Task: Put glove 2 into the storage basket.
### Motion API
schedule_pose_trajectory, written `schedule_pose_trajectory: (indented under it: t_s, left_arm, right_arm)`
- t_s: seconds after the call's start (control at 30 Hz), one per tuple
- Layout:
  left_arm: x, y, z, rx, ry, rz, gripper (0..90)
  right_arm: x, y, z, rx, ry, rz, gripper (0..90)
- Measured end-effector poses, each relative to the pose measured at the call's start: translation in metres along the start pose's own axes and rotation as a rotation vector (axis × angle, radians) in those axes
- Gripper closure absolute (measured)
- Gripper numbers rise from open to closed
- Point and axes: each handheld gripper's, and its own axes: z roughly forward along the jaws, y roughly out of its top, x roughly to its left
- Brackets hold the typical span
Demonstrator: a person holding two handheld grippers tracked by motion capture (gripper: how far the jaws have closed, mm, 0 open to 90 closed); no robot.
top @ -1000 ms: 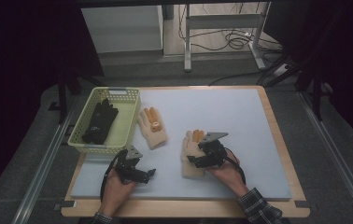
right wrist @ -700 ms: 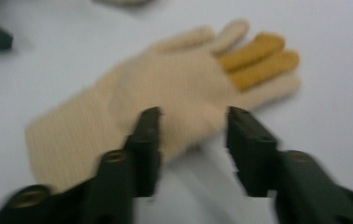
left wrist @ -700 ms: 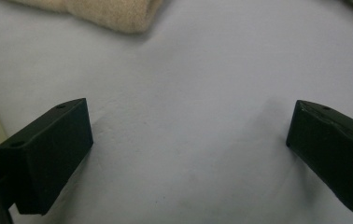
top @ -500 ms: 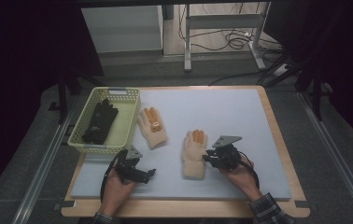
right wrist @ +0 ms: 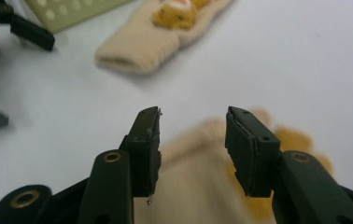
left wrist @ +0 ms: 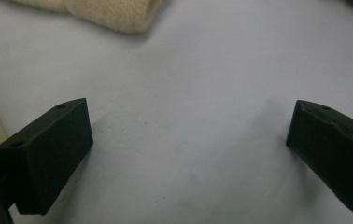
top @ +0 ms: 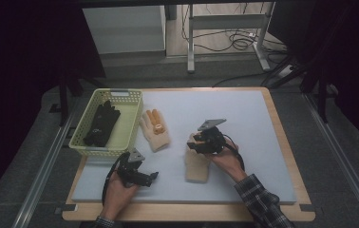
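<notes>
Near glove: a beige knitted glove [top: 197, 164] lies flat on the white mat [top: 263, 142], a little right of the middle and closer to the front edge. Its cuff points to the front edge, its fingers to the back. In the right gripper view the same glove [right wrist: 198, 186] is blurred, just under the jaws, with an orange patch at its right side.
Right gripper: the right gripper [top: 195, 145] hangs over the finger end of this glove. In its own view [right wrist: 192, 140] the jaws stand a narrow gap apart and hold nothing. I cannot tell if they touch the glove.
Right hand: the hand [top: 225, 159] comes from the front right corner, in a checked sleeve [top: 263, 206].
Second glove: another beige glove [top: 155, 130] with an orange patch lies left of the middle, just beside the basket, well apart from the first one. The right gripper view shows it [right wrist: 151, 44] farther off, cuff toward the camera.
Left gripper: the left gripper [top: 152, 176] is low over the mat near the front left corner, pointing right. In its own view [left wrist: 188, 154] the jaws are wide apart, with only bare mat between them.
Basket: a pale green basket [top: 132, 121] stands at the left edge of the mat, with a black glove [top: 101, 123] inside.
Table: a wooden board [top: 282, 142] carries the mat.
</notes>
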Motion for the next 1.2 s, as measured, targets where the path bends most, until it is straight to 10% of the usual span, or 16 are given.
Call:
schedule_pose_trajectory:
  t_s: [0.43, 1.0, 1.2]
  left_arm:
    - [0.000, 0.000, 0.000, 0.001, -0.001, 0.000, 0.5]
    - [0.000, 0.000, 0.000, 0.001, -0.002, -0.003, 0.5]
    - [0.000, 0.000, 0.000, 0.001, -0.002, -0.003, 0.4]
  right_arm:
    - [0.009, 0.059, 0.061, 0.011, 0.026, -0.068, 47.1]
    - [0.012, 0.081, 0.136, 0.091, 0.007, -0.068, 35.5]
    - [0.009, 0.082, 0.144, 0.109, -0.016, -0.060, 52.9]
